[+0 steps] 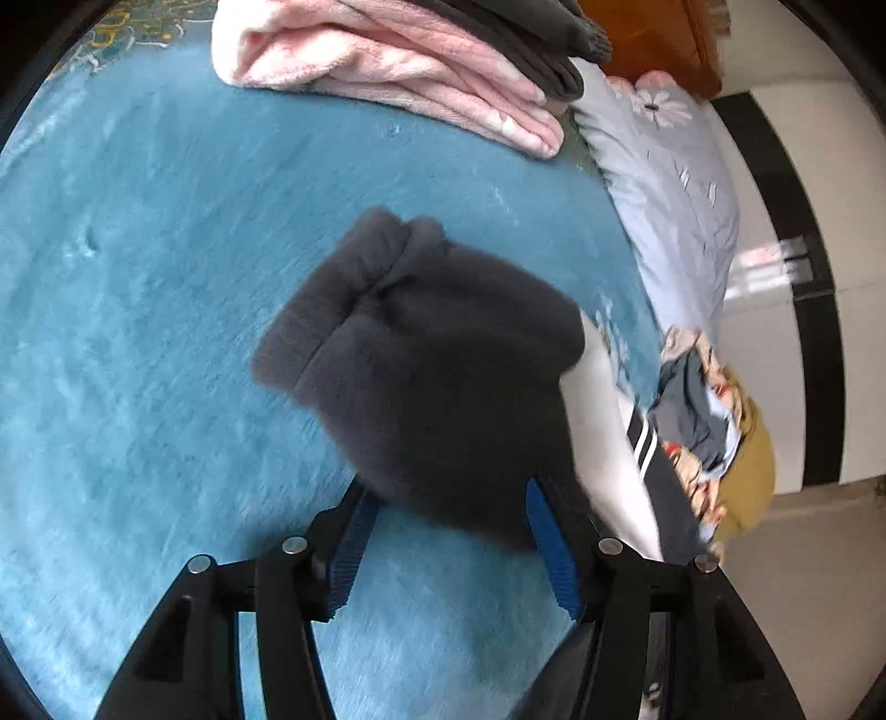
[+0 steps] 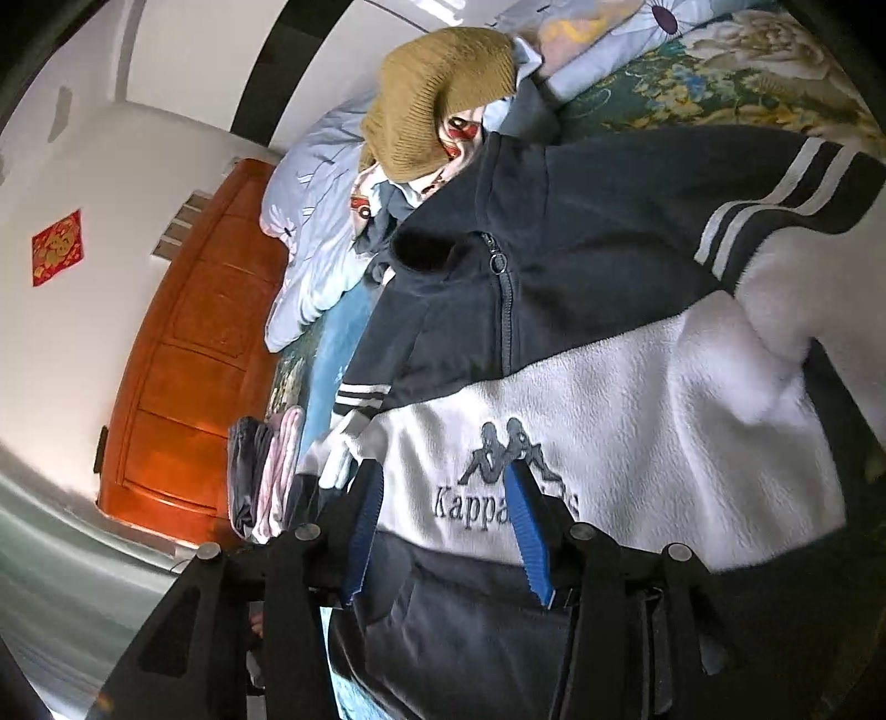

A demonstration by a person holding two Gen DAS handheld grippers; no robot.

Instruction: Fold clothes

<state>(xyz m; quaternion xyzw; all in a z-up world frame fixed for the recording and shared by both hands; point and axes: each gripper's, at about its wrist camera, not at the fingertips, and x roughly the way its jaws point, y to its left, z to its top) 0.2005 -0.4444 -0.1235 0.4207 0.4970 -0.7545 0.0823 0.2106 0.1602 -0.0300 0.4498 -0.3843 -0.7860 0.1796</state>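
Observation:
A navy and white fleece jacket [image 2: 637,399] with a zip and a Kappa logo lies spread out in the right wrist view. My right gripper [image 2: 443,471] hovers over its white chest panel, jaws apart, pads not pressing any cloth. In the left wrist view a dark grey fleece part [image 1: 437,354] with a hemmed end lies on the blue blanket [image 1: 166,288], beside the jacket's white panel [image 1: 601,421]. My left gripper [image 1: 448,493] is at its near edge. The blue pads [image 1: 554,548] stand apart, with blanket showing between them.
Folded pink fleece [image 1: 387,66] with a folded grey garment [image 1: 531,44] on top sits at the far end of the blanket. A heap of unfolded clothes with a mustard knit [image 2: 443,94] lies beyond the jacket. A pale blue quilt [image 1: 675,194] and orange wooden furniture [image 2: 183,376] border the bed.

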